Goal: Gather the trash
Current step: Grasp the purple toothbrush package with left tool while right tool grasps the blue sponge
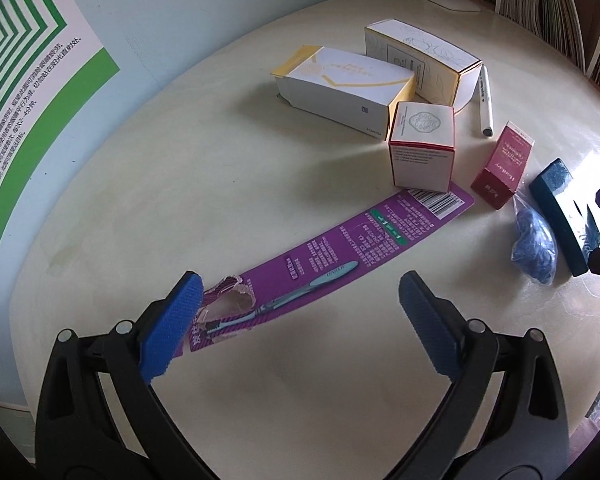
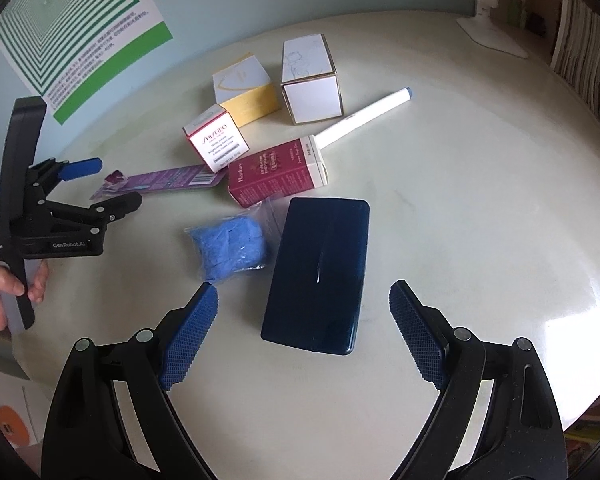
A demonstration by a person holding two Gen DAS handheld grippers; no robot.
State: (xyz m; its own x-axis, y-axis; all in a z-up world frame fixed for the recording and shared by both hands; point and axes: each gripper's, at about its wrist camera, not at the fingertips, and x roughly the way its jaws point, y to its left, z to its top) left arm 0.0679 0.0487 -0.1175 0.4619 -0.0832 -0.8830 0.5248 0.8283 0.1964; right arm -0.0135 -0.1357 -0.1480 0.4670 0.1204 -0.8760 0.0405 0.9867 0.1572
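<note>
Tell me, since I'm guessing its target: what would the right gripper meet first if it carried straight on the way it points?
Probably the dark blue flat case. It lies centred ahead of the open right gripper, just beyond the fingertips. The blue bagged bundle sits off to the left of that line. Depth is hard to judge through the fisheye.

Left wrist view: mounted behind the left gripper (image 1: 300,300), looking steeply down and forward over the round table (image 1: 260,400), close above the torn end of the purple card (image 1: 340,248). Wall poster (image 1: 28,100) left of the card, shelved books at the far right edge.

Right wrist view: mounted behind the right gripper (image 2: 304,312), tilted steeply down, close above the dark blue case (image 2: 320,272), the card now farther off to its upper left.

Shared by both: card, case, blue bag (image 2: 232,248), dark red box (image 2: 276,178), white boxes, pen (image 2: 364,118), poster, lamp base. Left gripper also visible from the side in the right view, beside the card's torn end.
</note>
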